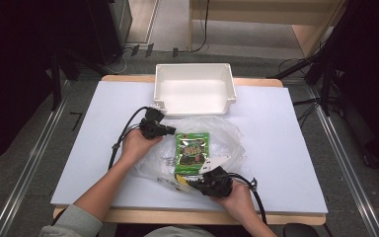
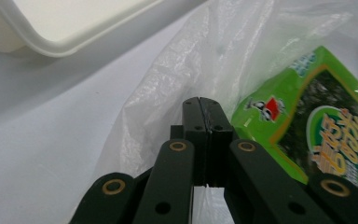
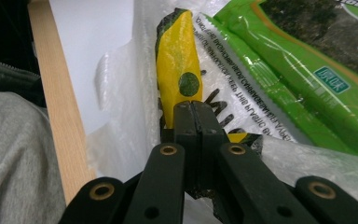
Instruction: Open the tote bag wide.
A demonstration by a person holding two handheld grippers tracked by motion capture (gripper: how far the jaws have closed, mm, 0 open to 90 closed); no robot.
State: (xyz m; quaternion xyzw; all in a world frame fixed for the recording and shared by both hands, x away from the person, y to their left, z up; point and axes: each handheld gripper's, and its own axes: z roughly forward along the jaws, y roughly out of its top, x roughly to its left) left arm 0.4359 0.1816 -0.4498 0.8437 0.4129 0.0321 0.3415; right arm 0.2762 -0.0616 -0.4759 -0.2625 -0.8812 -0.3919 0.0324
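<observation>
A clear plastic bag [image 1: 229, 132] [image 2: 168, 79] [image 3: 116, 93] lies crumpled in the middle of the table. A green seaweed snack packet [image 1: 192, 148] [image 2: 317, 121] [image 3: 307, 51] rests flat at the bag. My left gripper [image 1: 172, 130] [image 2: 200, 101] is at the bag's left edge beside the green packet, its jaws pressed together on the film. My right gripper [image 1: 193, 183] [image 3: 192, 105] is at the bag's near edge. Its jaws are shut on the end of a yellow packet [image 1: 180, 180] [image 3: 177, 60] with a dark green dot, which stands on edge.
An empty white plastic bin [image 1: 195, 66] [image 2: 74, 42] stands at the far side of the white table [image 1: 286, 148], just beyond the bag. The table's wooden front edge [image 3: 56, 93] and a grey sleeve [image 3: 9, 154] lie close to the right gripper.
</observation>
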